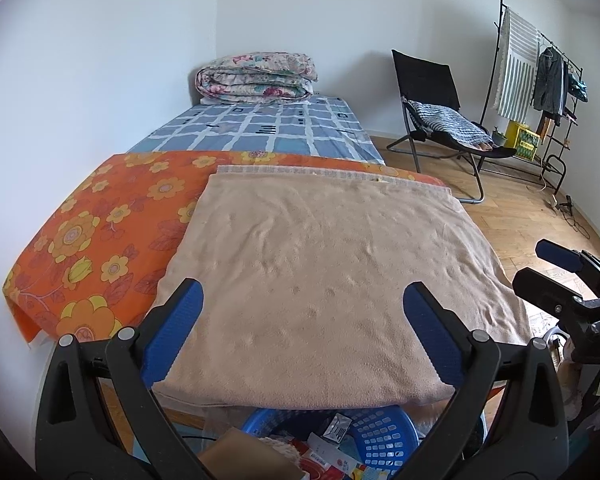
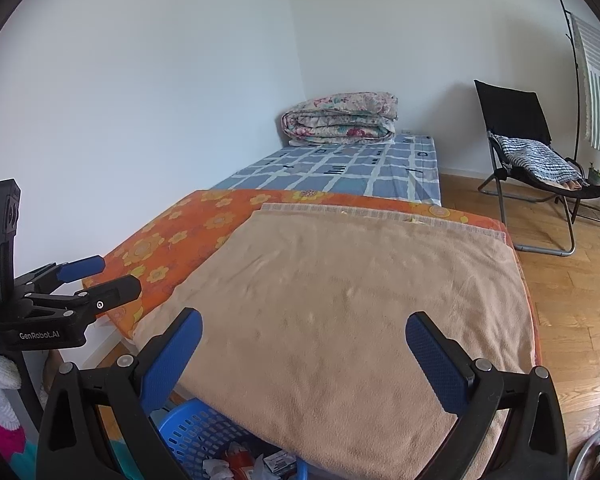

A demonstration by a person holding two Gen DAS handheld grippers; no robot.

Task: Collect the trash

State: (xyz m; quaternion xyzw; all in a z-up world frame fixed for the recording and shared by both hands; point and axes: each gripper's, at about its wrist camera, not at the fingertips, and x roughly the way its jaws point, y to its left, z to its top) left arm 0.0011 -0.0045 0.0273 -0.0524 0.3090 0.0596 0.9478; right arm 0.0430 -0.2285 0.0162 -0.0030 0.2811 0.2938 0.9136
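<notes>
Blue plastic basket (image 1: 384,434), perforated, sits low at the near edge below the tan blanket (image 1: 320,280), holding trash (image 1: 332,456): wrappers, crumpled paper, red-and-white packets; blanket lies over an orange floral cover (image 1: 112,216) on the bed's near end; folded floral quilt (image 1: 256,78) at the far end by the wall; black folding chair (image 1: 432,92) far right on wood floor. Left gripper (image 1: 302,300): blue pads spread wide, nothing between; right gripper (image 2: 304,328): likewise parted, empty.
</notes>
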